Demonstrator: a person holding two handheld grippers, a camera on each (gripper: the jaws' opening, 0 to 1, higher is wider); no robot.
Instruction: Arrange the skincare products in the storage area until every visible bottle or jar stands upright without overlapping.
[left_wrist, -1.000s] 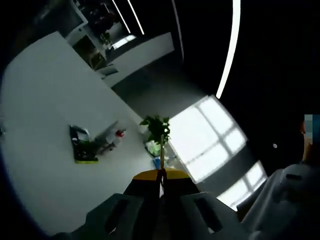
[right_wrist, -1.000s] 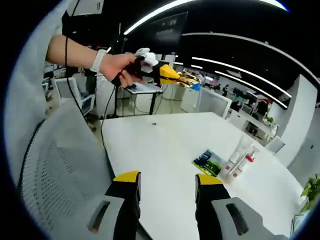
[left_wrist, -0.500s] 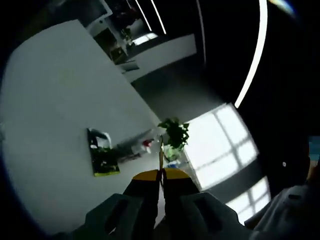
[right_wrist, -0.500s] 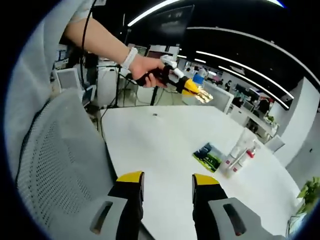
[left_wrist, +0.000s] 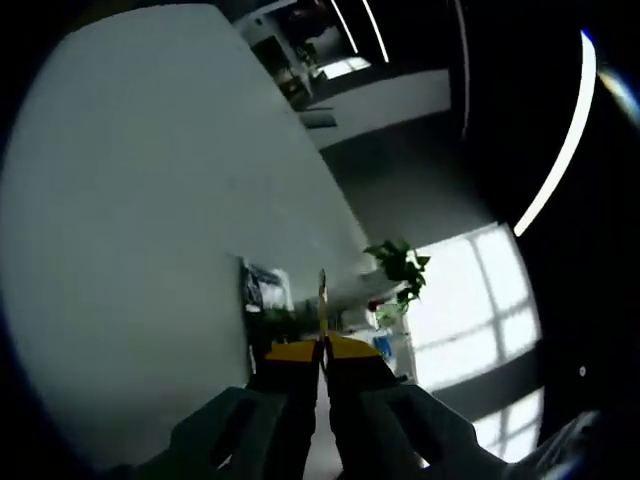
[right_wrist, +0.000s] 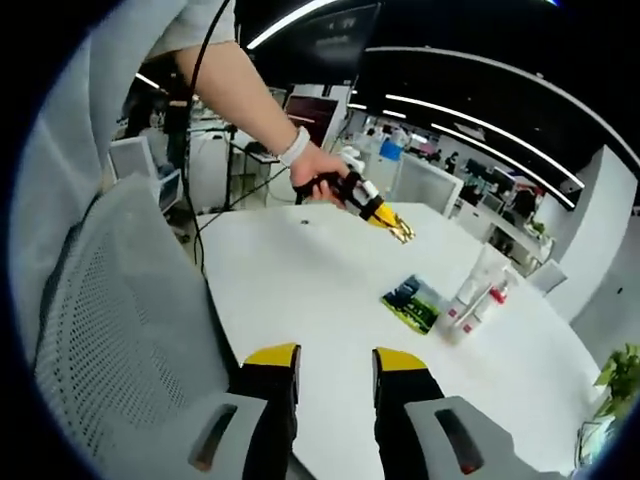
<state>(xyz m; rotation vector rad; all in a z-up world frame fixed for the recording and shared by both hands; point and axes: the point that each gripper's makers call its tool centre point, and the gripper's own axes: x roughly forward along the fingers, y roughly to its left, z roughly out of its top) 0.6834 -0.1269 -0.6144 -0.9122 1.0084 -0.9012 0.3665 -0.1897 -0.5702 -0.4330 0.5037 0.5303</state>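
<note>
Bottles (right_wrist: 478, 293), small cluster beside a flat green packet (right_wrist: 411, 303), sit far out on the white table (right_wrist: 300, 290), some apparently lying tilted; they look light, smooth plastic, likely slippery, so best taken mid-body across the width. Left gripper (right_wrist: 400, 229) hangs over the table short of them, jaws pressed together, holding nothing. Right gripper (right_wrist: 334, 357) is narrowly parted, empty, near the table edge by a mesh chair (right_wrist: 120, 330). Plenty of bare tabletop around the cluster.
</note>
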